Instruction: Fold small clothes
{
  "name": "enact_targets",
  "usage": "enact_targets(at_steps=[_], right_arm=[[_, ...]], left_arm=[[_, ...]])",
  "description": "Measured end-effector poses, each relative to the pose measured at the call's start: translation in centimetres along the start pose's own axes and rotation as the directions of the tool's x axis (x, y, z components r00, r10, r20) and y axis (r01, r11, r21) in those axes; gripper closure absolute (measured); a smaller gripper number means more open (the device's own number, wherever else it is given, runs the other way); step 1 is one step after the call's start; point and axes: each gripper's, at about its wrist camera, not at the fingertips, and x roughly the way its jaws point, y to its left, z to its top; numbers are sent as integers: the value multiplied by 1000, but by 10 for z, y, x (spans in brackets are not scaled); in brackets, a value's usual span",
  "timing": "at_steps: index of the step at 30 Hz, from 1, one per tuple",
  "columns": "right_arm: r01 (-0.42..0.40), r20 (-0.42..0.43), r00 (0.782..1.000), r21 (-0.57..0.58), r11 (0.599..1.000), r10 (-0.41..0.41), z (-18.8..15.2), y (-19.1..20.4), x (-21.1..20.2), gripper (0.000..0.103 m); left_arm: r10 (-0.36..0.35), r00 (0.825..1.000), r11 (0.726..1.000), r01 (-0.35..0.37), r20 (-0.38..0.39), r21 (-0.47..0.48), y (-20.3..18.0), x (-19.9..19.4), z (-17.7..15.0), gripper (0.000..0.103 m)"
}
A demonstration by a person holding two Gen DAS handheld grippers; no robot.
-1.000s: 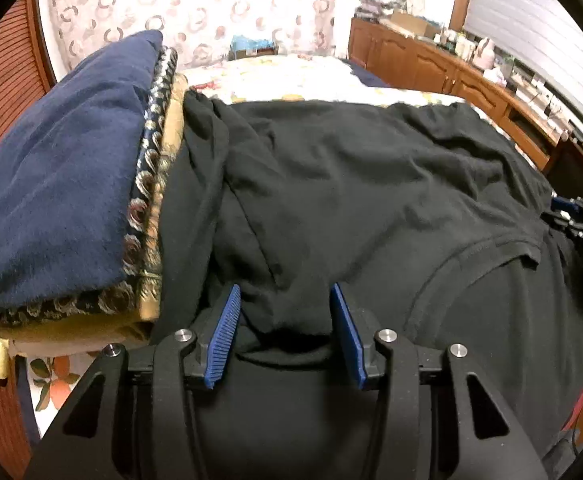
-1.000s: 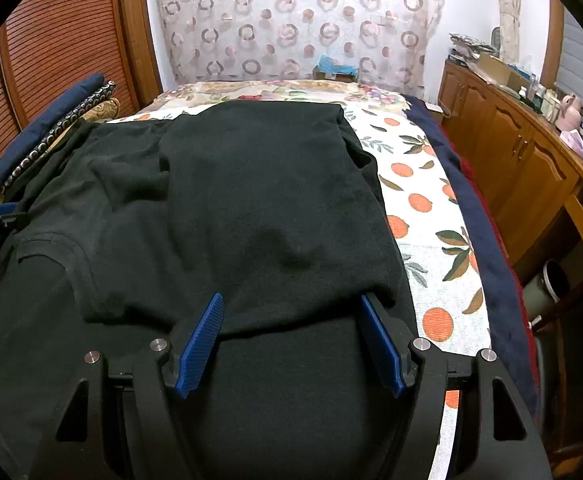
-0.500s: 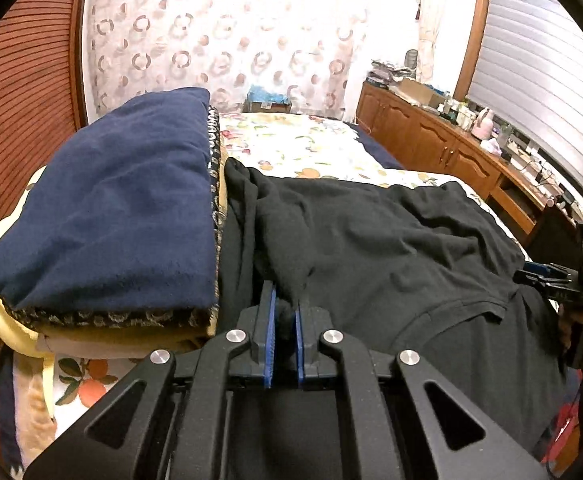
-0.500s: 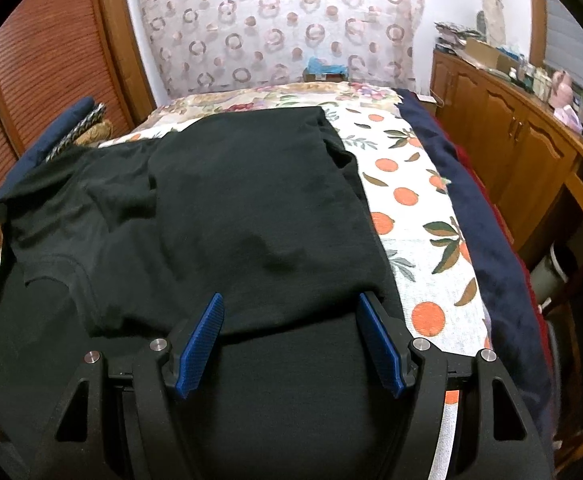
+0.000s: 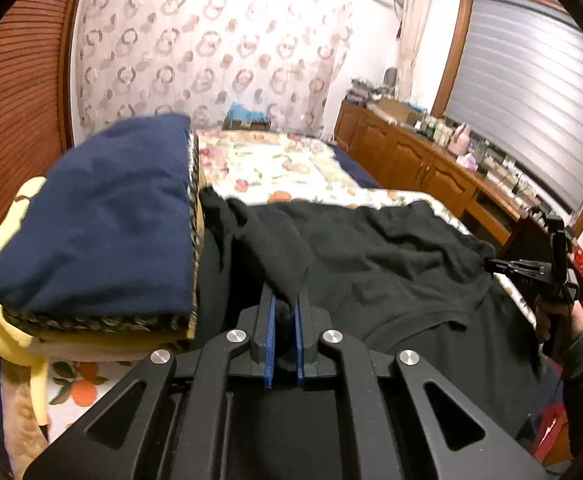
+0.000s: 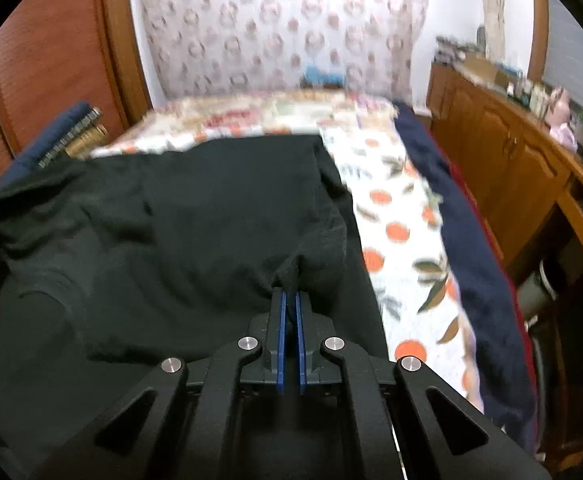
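Left gripper is clamped on a pinch of the black garment; right gripper likewise, though blur softens that view. The garment lies spread on the bed, beside a folded navy blanket.

Bed with orange-print white sheet

A black cloth garment and folded navy blanket stack lie on it.
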Motion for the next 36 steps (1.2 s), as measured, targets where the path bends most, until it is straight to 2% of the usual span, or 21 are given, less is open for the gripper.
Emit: enact_targets(at_steps=[4,10,15,19,23,26,29,31,35,36], right_arm=[[-17,100,995,-5,1000,18,3,1,-39,100],[-46,195,980,-29,999,51,-9,4,-106,100],[-72,218,972,-70,995,85,-24,10,-157,100],[-76,207,974,-97,992,95,-46,5,-184,100],[-67,162,983,-93,993,81,-65,-3,-184,100],[-73,89,993,-65,995,79,-76,-7,-164,100],[-57,15,998,-36,998,58,-89,-13,-139,100],[-31,-16,999,-50,998,30,-90,-11,-128,100],[-11,9,1000,-79,997,11,-81,-3,-128,83],[-11,19,1000,-82,997,12,-77,-1,-130,72]], left_arm=[[-20,998,1000,20,60,3,-1,-38,6,95],[-29,995,1000,28,92,13,-3,-77,-2,95],[-29,995,999,28,97,16,-6,-101,-16,95],[-8,998,1000,7,63,14,-6,-112,-39,95],[32,999,999,-32,4,-21,9,-105,-65,95],[49,997,996,-53,-67,-65,25,-87,-88,95],[76,989,994,-84,-128,-63,24,-74,-105,95],[91,985,994,-99,-147,-53,23,-68,-110,90],[111,984,992,-118,-136,-39,20,-69,-110,76],[113,985,992,-119,-128,-38,20,-71,-108,70]])
